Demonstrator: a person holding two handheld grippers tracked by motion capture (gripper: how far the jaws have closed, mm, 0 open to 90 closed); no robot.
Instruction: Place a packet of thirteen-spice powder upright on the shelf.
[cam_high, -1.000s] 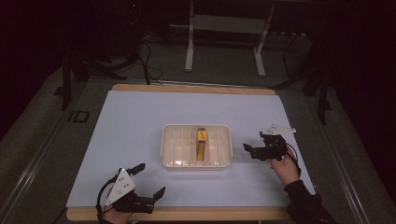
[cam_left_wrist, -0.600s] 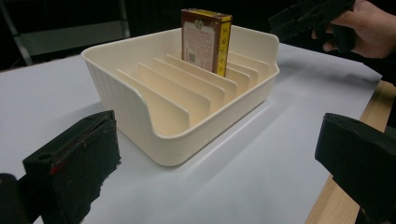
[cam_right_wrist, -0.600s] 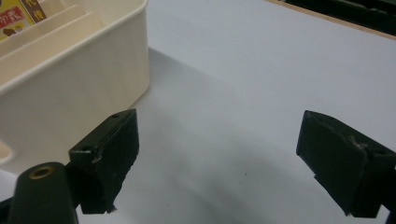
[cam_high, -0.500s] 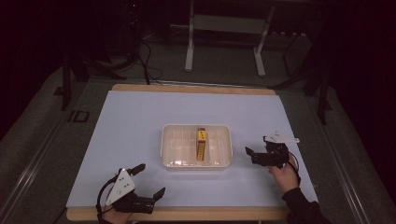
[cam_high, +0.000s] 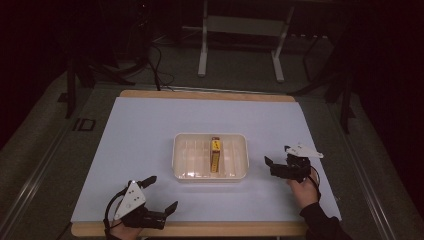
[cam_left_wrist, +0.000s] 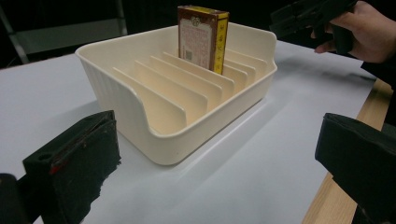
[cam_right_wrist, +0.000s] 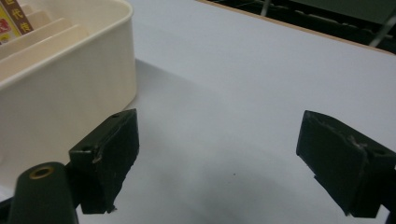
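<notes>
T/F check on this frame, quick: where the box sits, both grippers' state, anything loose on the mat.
1. The box stands upright in a slot of the cream tray. True.
2. The left gripper is shut on the box. False: it is open, near the table's front edge, apart from the tray.
3. The right gripper is open and holds nothing. True.
4. The tray holds several boxes. False: one box, the other slots empty.
5. The right gripper is inside the tray. False: it is over the white mat, to the right of the tray.
</notes>
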